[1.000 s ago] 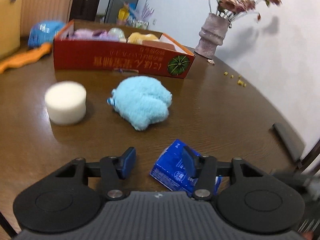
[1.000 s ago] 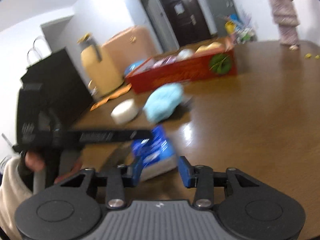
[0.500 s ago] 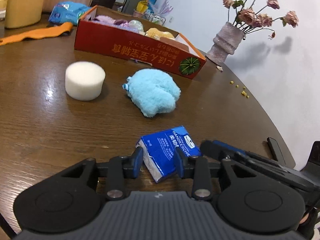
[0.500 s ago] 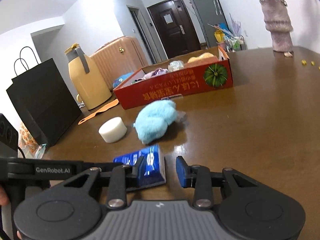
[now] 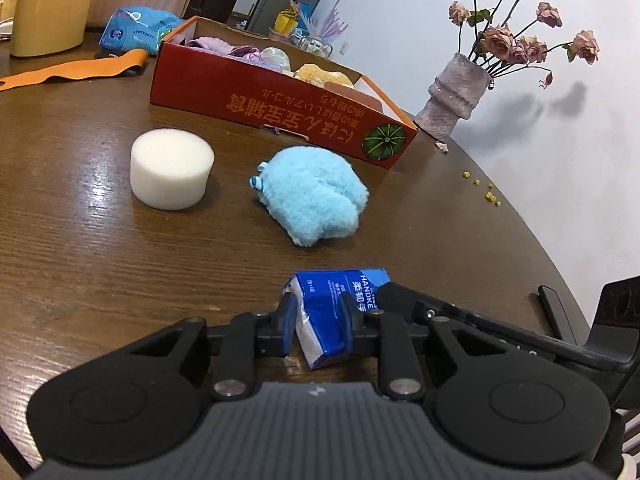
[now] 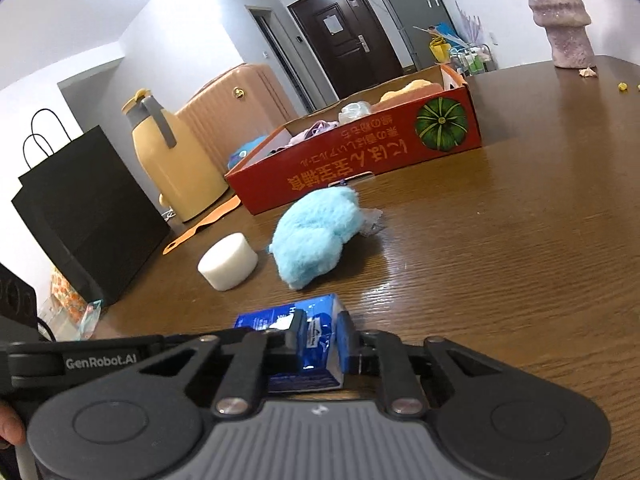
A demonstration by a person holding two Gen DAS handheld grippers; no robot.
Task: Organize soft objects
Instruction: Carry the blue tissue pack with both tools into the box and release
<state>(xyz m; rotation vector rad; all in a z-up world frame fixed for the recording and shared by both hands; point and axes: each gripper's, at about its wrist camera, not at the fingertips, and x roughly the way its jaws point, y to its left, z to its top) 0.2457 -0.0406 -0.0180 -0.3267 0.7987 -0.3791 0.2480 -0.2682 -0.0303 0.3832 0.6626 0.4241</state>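
The left gripper (image 5: 318, 320) and right gripper (image 6: 322, 338) both sit low, their 2 blue-padded fingers closed on the small blue plastic tissue packet (image 5: 332, 312).

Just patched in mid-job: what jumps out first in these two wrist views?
Both grippers are closed on one blue tissue pack at the near table edge: the left gripper and the right gripper each pinch it. Beyond lie a fluffy blue plush and a white foam cylinder, loose before the red box already holding soft items.
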